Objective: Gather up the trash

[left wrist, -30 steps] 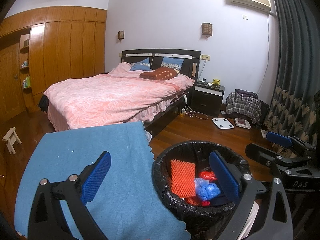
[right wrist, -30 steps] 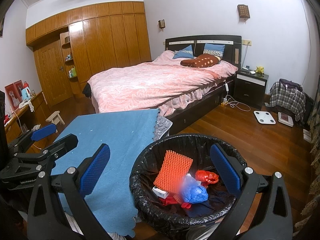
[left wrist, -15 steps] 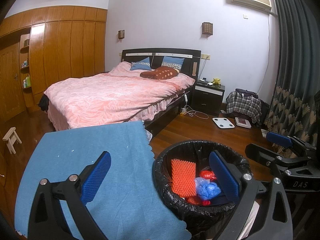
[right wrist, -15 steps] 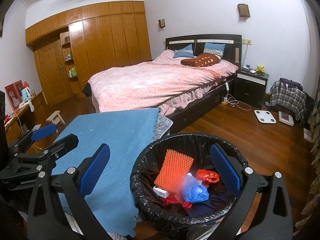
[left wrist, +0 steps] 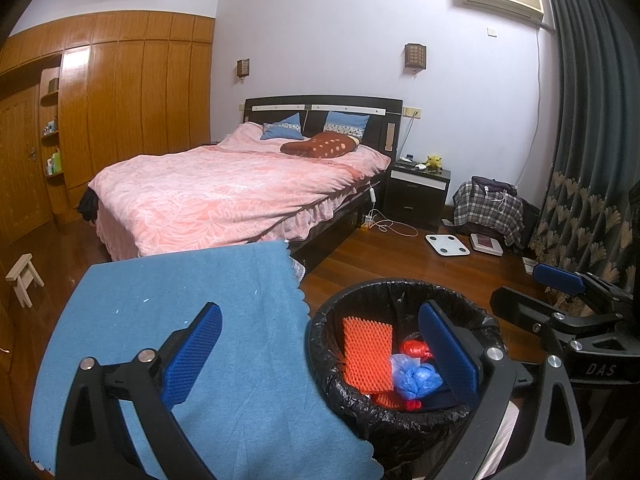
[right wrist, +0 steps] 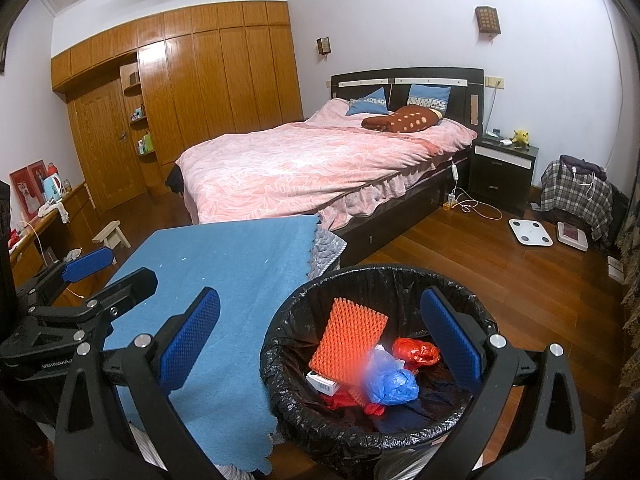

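Note:
A bin lined with a black bag [left wrist: 400, 408] [right wrist: 288, 364] stands on the wood floor beside a table under a blue cloth [left wrist: 180, 320] [right wrist: 224, 272]. In the bin lie an orange foam net [left wrist: 366, 354] [right wrist: 348, 336], a blue plastic bag [left wrist: 416, 376] [right wrist: 392, 384], a red bag [left wrist: 414, 348] [right wrist: 416, 352] and a small white box [right wrist: 322, 384]. My left gripper [left wrist: 320, 352] is open and empty, straddling the cloth and the bin. My right gripper [right wrist: 320, 340] is open and empty above the same spot. Each gripper shows at the edge of the other's view.
A bed with a pink cover [left wrist: 224, 196] [right wrist: 304, 168] stands behind the table. A dark nightstand [left wrist: 420, 192], a white scale [left wrist: 446, 244] and a plaid-covered pile [left wrist: 488, 208] are on the right. A small wooden stool [right wrist: 112, 236] stands at left.
Both grippers have drifted slightly; the bin sits a little lower in both views. Nothing was picked up or let go.

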`<state>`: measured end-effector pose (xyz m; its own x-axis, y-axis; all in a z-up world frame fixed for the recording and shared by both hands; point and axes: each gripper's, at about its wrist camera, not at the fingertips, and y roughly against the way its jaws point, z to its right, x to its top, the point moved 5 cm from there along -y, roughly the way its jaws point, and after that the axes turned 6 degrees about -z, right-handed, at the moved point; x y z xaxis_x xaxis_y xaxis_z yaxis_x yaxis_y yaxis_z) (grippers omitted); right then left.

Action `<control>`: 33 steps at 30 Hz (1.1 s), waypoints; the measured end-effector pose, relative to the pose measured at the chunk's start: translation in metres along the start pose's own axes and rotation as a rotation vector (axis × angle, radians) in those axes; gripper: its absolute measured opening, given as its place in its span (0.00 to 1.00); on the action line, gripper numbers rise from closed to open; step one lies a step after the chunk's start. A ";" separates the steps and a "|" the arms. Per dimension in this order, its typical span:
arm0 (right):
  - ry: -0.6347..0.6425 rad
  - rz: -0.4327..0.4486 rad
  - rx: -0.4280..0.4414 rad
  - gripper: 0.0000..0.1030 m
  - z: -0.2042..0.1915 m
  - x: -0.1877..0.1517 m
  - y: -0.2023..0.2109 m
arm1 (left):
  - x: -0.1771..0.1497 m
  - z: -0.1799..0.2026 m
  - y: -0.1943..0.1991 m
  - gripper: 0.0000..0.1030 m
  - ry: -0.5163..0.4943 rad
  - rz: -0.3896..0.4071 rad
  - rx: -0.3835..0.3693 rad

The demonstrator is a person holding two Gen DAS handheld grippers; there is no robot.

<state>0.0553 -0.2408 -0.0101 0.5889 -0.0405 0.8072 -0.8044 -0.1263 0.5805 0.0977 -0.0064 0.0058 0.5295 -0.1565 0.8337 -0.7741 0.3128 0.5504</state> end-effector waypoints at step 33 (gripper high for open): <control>-0.010 -0.007 -0.001 0.95 -0.005 -0.002 0.007 | 0.004 -0.002 0.005 0.94 0.006 -0.010 0.005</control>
<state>0.0483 -0.2365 -0.0076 0.5952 -0.0496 0.8021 -0.8003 -0.1261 0.5861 0.0968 -0.0037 0.0112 0.5391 -0.1544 0.8279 -0.7707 0.3061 0.5589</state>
